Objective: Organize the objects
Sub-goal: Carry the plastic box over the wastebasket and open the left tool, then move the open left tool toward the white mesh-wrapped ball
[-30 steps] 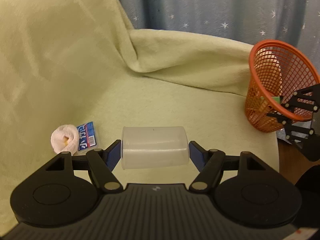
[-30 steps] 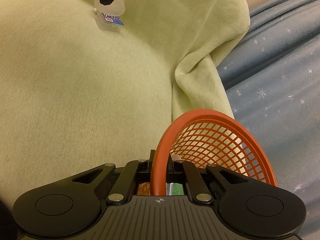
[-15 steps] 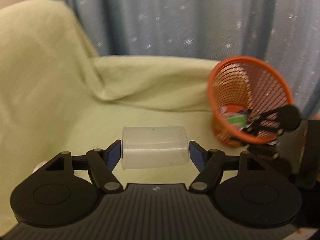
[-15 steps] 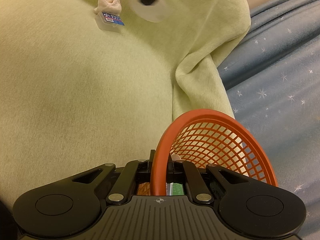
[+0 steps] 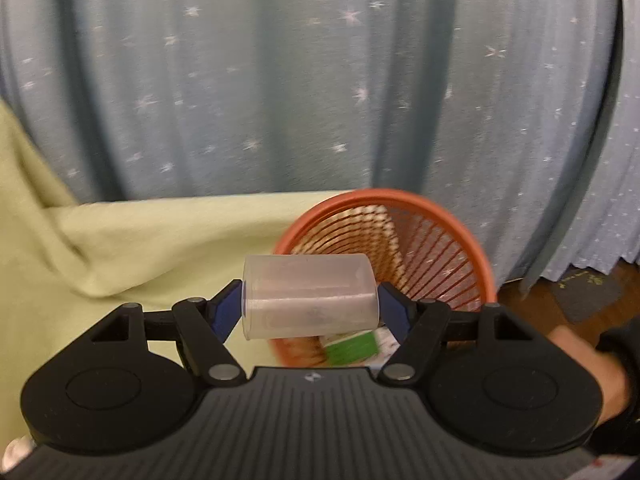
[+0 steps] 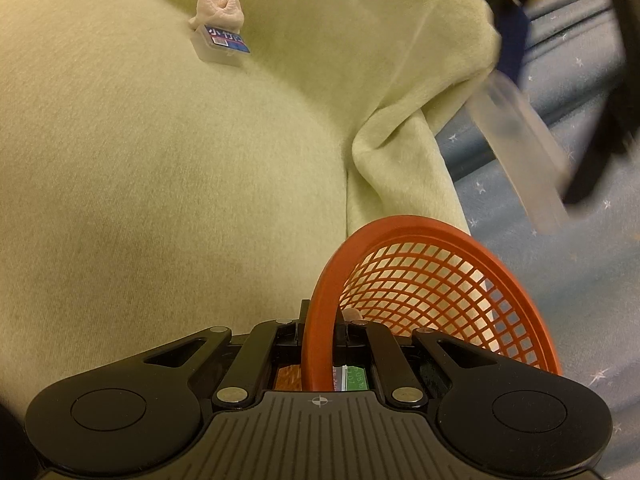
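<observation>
My left gripper (image 5: 310,306) is shut on a translucent plastic cup (image 5: 310,295), held sideways between the blue pads, right in front of the orange mesh basket (image 5: 452,232). A green packet (image 5: 352,346) lies inside the basket. In the right wrist view my right gripper (image 6: 320,326) is shut on the orange basket's rim (image 6: 316,320). The cup (image 6: 516,148) shows there as a blur at the upper right, above the basket. A rolled pink cloth (image 6: 220,6) and a small box with a blue label (image 6: 222,44) lie far back on the yellow-green blanket (image 6: 160,180).
A blue star-patterned curtain (image 5: 320,80) hangs behind the basket. Brown wooden floor (image 5: 560,300) shows at the right, with a person's hand (image 5: 592,368) by the gripper. The blanket folds up in a ridge (image 6: 400,132) near the basket.
My left gripper has carried the cup rightward and up from near the pink cloth to just in front of the basket. The right gripper and basket have stayed still.
</observation>
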A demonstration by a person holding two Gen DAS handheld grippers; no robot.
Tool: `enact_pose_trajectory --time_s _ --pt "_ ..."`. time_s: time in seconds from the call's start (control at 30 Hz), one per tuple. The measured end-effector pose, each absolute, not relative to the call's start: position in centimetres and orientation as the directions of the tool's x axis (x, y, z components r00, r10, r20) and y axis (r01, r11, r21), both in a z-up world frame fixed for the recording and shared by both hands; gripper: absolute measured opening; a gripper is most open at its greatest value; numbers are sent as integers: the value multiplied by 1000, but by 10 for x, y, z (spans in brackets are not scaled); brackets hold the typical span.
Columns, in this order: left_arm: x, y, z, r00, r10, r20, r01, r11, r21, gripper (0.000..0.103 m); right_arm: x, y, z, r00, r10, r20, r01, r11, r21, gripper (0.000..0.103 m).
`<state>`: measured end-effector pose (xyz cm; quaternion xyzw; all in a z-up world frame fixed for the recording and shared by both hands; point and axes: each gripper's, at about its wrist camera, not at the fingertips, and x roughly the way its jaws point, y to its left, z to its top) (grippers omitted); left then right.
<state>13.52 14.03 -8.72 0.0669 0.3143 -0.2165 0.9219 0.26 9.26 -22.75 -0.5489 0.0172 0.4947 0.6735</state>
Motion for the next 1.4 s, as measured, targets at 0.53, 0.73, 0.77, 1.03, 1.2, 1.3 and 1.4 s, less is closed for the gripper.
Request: enact_pose_trajectory --time_s 0.53,0.73,0.77,1.03,1.2,1.3,1.4 --pt "149 146 -90 727 -342 -596 401 916 -37 80 2 92 -227 509 650 -564 -691 -82 -718 2" --pt "126 201 -98 768 -201 -608 250 968 -5 80 2 91 -226 509 650 -564 -693 -79 -717 2" --pt "121 211 -100 772 -168 -613 217 976 5 80 2 91 -226 509 650 -564 -694 -78 -716 2" --pt "79 298 -124 760 54 -647 -56 998 18 80 2 92 -225 512 649 -563 -692 -77 -718 2" --pt "49 339 -141 723 160 -673 -198 980 20 80 3 91 -226 513 649 -562 -691 -77 -719 2" --pt "40 353 -152 696 211 -686 -245 968 49 80 3 91 -225 512 649 -563 -690 -78 -719 2" --pt "35 365 -160 684 237 -691 -271 961 61 80 4 91 -225 513 648 -563 -690 -79 -720 2"
